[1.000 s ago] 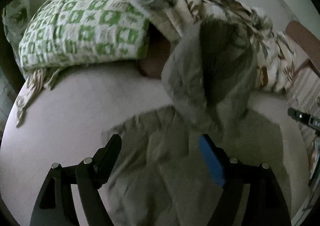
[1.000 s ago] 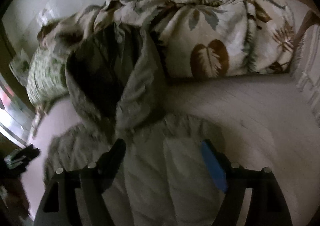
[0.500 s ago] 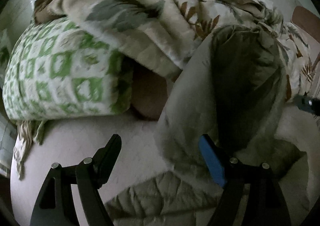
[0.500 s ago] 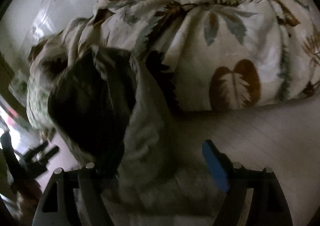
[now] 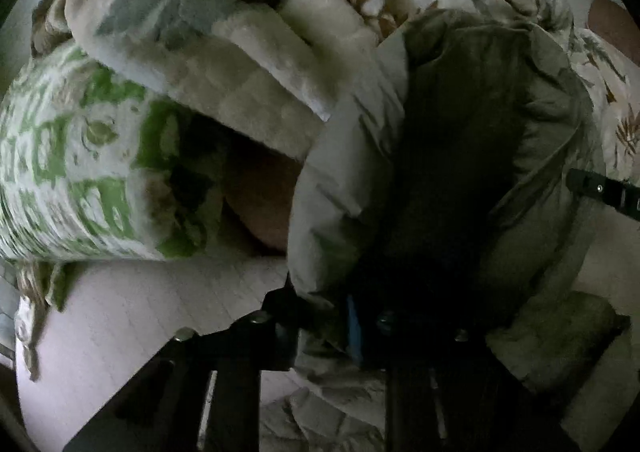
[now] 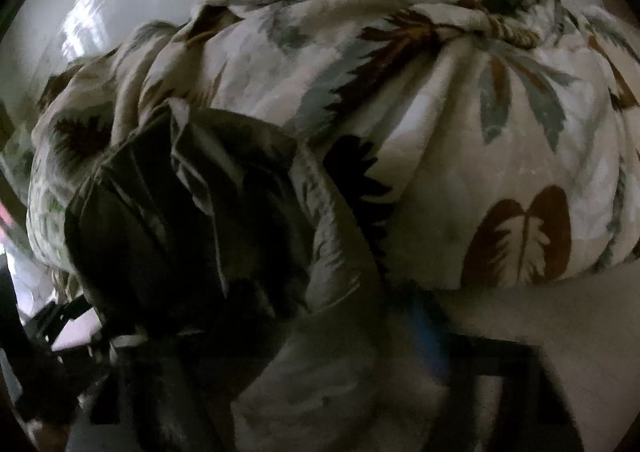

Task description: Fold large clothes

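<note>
Two grippers are working on one grey-green padded jacket (image 5: 472,180) that is lying on the bed (image 5: 132,316), with the leaf-print quilt (image 5: 224,64) as the landmark. Left gripper (image 5: 324,316): its fingers are clamping a fold of the jacket's pale edge, the blue pad pressing against the cloth, which is bunching between them. From that pinch the jacket is rising in a hump whose dark inner side is facing the camera, and its top is leaning against the front of the quilt. A flat part of the jacket is resting on the bed below and to the right of the hump. Right gripper (image 6: 384,336): the view is blurred, but its fingers are closing with jacket cloth (image 6: 332,252) between them, the blue pad against the fabric; the opposite finger is hidden by the cloth. Here too the jacket is standing up just in front of the quilt and touching its lower front. A green-and-white patterned pillow (image 5: 72,172) is sitting under the quilt's left end. The right gripper's black body (image 5: 608,192) is showing in the left wrist view at the jacket's far side, below the quilt's right end.
</note>
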